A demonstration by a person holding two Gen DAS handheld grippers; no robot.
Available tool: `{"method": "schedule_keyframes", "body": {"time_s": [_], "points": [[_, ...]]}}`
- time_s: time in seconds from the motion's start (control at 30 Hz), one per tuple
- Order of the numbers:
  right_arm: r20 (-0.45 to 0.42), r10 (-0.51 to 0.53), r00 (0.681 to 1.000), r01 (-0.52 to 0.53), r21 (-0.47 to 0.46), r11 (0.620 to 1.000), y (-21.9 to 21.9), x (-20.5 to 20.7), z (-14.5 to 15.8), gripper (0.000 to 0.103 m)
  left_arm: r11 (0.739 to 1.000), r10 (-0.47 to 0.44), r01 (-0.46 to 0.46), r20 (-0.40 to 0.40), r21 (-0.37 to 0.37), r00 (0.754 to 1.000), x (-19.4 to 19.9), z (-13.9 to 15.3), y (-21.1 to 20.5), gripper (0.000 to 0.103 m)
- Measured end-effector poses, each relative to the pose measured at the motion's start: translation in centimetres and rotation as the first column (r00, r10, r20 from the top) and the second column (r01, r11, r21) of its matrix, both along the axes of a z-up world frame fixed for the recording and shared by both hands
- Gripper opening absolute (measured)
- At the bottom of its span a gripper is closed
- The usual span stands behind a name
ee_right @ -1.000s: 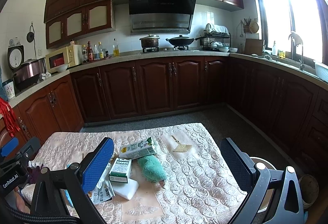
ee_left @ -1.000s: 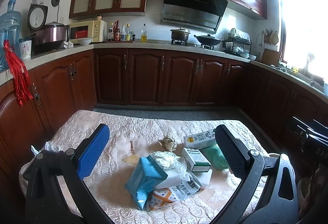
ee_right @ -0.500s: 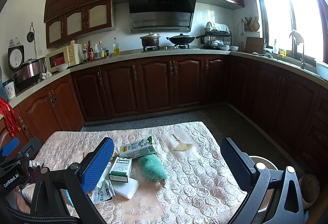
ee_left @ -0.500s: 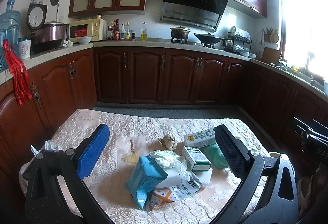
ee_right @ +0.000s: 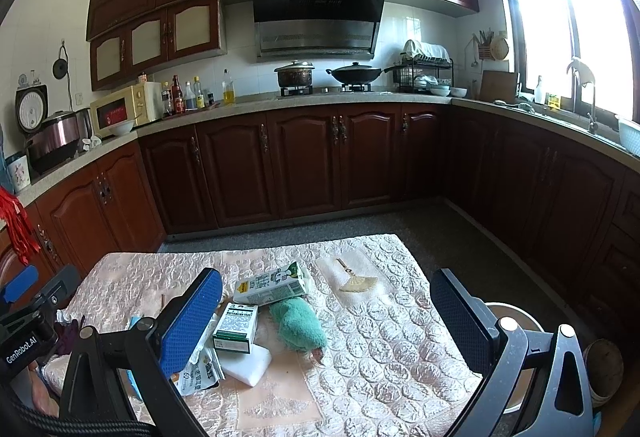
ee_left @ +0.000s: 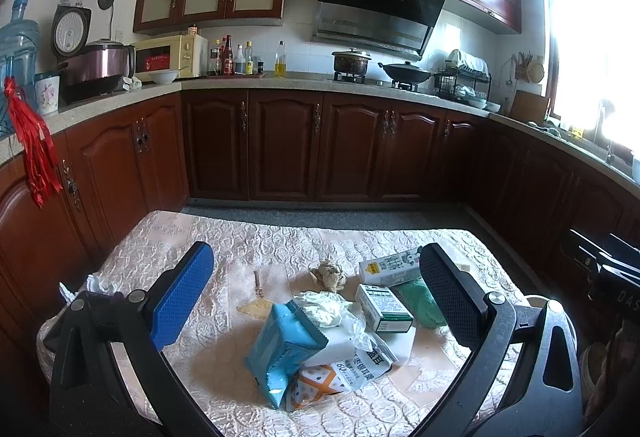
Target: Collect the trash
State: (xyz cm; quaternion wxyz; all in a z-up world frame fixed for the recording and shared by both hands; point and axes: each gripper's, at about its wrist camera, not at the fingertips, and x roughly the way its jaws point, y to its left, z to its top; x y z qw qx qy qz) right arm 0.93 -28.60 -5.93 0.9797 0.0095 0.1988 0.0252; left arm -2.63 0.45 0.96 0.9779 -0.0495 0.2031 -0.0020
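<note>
Left wrist view showed both grippers, left gripper and right gripper, fingers wide and empty above the worktop, apparently poised to choose among piled trash: blue packet, milk carton.

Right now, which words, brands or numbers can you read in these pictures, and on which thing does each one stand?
"GenRobot.AI": on the left gripper's body, seen in the right wrist view.
"60": on the orange and white packet.
"DAS": cut off, on the right gripper's body, left wrist view.
Green and white box: print too small.
Milk carton: print too small.
Microwave label: blurred.
</note>
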Motion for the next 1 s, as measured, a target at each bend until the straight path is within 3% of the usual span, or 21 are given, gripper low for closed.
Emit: {"method": "schedule_keyframes", "body": {"time_s": [0.77,1.0], "points": [[-0.117,0.029,0.993,-0.029,-0.001,1.000,0.1,1.8,-2.3,0.103,1.000,0.001,0.000,-0.064,0.010,0.998,1.1,-1.9,1.0,0.102],[-0.203,0.075,0.976,-0.075,0.007,0.997,0.1,3.2,-4.4,0.103,0.999,-0.052,0.052,-0.186,-0.005,0.981,1.8,-3.9,3.8,0.102]]}}
